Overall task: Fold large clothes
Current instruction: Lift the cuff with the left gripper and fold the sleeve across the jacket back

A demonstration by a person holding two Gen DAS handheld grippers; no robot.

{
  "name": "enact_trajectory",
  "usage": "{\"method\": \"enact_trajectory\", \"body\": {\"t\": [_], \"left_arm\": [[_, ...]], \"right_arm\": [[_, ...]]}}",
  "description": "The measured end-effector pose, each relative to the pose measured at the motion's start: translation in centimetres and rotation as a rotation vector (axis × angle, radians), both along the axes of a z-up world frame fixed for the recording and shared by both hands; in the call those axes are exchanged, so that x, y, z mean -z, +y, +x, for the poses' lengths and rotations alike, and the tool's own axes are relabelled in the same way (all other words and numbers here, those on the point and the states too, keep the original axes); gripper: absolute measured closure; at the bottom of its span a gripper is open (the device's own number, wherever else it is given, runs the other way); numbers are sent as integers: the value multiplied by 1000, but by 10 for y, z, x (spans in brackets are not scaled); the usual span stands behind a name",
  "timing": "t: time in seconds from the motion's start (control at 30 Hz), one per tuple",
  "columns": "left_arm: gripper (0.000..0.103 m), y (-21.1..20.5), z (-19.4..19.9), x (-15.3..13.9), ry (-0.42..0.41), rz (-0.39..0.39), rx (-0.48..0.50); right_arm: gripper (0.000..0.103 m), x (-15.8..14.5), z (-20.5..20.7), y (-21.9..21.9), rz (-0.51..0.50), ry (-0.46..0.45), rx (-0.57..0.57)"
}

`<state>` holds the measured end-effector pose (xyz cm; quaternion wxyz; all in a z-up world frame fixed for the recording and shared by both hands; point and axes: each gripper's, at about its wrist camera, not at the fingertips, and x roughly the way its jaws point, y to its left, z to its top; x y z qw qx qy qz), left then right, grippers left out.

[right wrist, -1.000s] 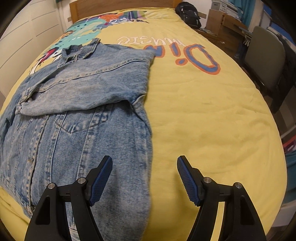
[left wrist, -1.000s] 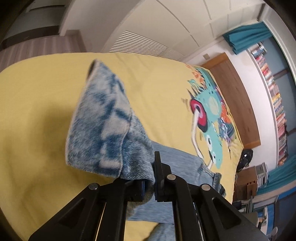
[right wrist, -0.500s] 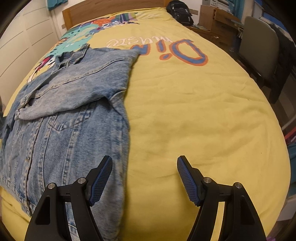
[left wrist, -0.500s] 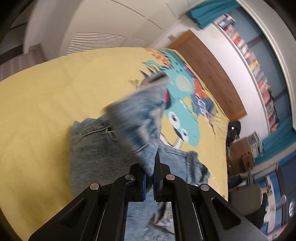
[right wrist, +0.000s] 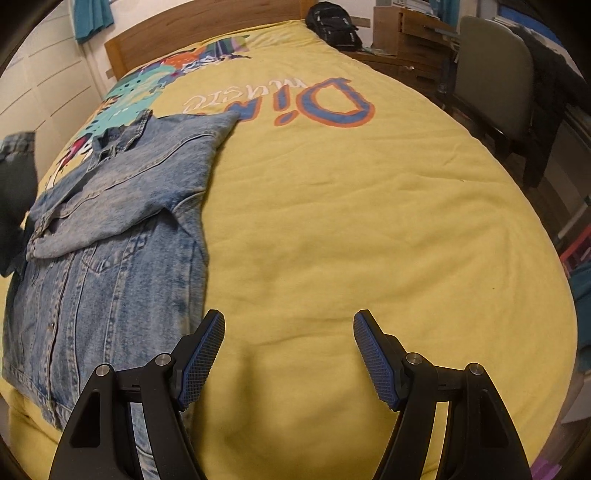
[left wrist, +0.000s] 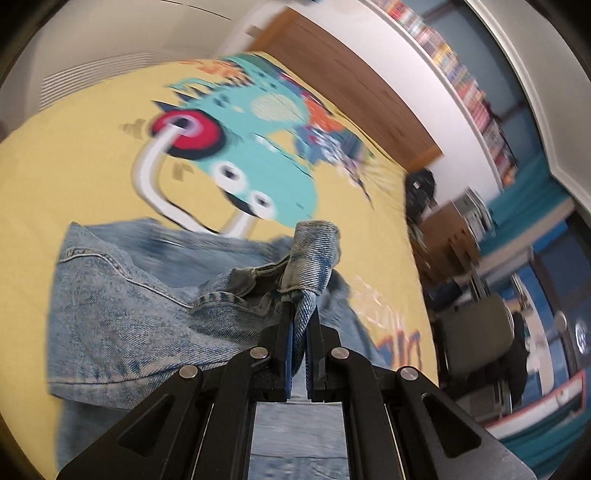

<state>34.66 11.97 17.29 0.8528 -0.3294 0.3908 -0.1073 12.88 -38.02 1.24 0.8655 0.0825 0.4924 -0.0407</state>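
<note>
Since the earlier frame, left gripper, clenched on the sleeve cuff, carries it right across the denim jacket to fold it, while right gripper waits released over the bed.

Denim jacket flat on bed, at 9 o'clock of right-wrist view, collar toward headboard at 12. One sleeve folded across jacket chest. Backpack on bed's far corner, 1 o'clock. Chair beside bed, 2 o'clock. Right claw over bare bedding just right of jacket's edge. Left claw above jacket, sleeve cuff between its pads.
</note>
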Motion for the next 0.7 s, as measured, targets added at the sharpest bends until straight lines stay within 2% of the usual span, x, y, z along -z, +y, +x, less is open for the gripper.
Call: {"method": "enact_trajectory", "body": {"t": [0.2, 0.33, 0.53, 0.7], "left_arm": [[100, -71, 8, 2, -15, 3, 125], [100, -111, 5, 16, -5, 8, 189], [100, -174, -7, 61, 68, 31, 297], [100, -193, -19, 97, 133, 25, 333]], "right_arm": [[29, 0, -4, -15, 7, -6, 25], [29, 3, -6, -23, 14, -3, 37], [29, 12, -6, -28, 23, 13, 42], [29, 17, -5, -31, 29, 21, 48]]}}
